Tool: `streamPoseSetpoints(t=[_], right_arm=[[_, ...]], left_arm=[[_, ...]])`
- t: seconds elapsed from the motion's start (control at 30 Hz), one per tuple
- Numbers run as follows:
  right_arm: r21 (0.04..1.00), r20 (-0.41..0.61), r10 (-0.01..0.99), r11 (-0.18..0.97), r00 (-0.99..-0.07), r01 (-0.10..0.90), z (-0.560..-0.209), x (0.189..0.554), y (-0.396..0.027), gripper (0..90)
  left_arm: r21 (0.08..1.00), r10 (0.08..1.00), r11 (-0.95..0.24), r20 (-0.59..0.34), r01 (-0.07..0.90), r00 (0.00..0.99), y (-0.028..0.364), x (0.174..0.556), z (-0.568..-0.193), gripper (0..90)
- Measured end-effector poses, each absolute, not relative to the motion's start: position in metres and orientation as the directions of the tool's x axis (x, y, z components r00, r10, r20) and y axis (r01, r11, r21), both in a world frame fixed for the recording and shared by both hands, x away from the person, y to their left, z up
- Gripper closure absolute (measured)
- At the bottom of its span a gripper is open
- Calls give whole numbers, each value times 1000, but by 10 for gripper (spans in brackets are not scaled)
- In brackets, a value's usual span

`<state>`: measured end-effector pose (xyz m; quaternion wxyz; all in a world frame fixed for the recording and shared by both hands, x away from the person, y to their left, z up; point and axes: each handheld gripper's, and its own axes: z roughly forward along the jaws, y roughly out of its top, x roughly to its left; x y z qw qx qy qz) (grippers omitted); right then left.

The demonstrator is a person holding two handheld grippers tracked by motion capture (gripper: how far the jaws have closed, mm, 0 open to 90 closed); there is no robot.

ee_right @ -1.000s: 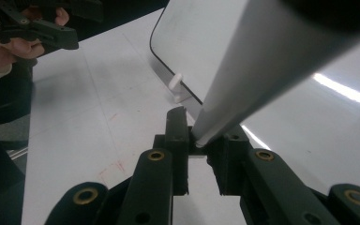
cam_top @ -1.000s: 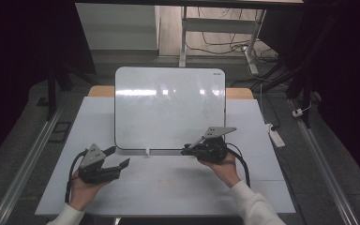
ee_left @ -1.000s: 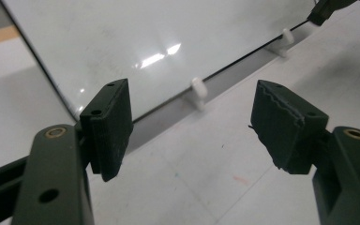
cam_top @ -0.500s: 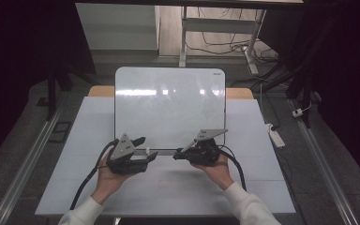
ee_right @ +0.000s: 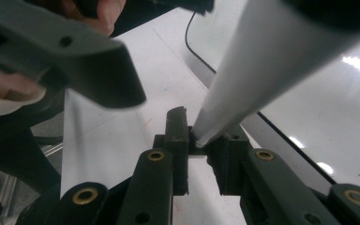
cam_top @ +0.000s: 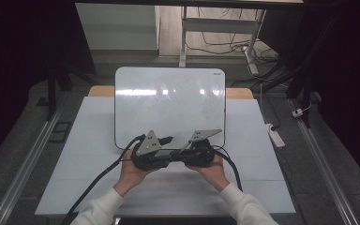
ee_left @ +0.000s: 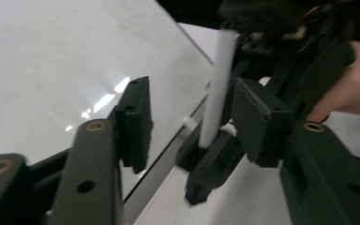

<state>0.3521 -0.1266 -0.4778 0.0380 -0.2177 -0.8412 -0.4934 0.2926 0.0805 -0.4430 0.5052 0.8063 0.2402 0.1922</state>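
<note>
A white whiteboard (cam_top: 168,101) lies on the pale table (cam_top: 262,178). Just in front of its near edge, two hands hold both grippers tip to tip. My right gripper (cam_top: 183,151) is shut on the end of a slim white marker (ee_right: 262,61), pinched between its pads (ee_right: 178,136). The marker (ee_left: 218,89) stands between the jaws of my left gripper (ee_left: 192,101), close to the right-hand jaw. These jaws have just been closing, and a gap still shows on the other side. In the high view my left gripper (cam_top: 166,144) points at the right one.
A black cable (cam_top: 98,178) trails from each gripper over the table's front edge. A white power strip (cam_top: 275,136) lies on the floor to the right. Metal rails (cam_top: 23,164) run along both sides of the table.
My left gripper has travelled right from the table's front left until it meets the right gripper, and its jaws have narrowed around the marker. The right gripper has shifted slightly left.
</note>
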Motion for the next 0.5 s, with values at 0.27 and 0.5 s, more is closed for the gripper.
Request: streamPoseSetpoints(t=[0.27,0.5], right_arm=[[808,288,314,427,-904,406,-479,351,-122,776],[804,294,306,433,-906,407,-478,349,-122,776]], left_arm=[[896,545,-404,75,183,835,66,298,-446,688],[882,536,-437,96,179,839,65,298,-445,801]])
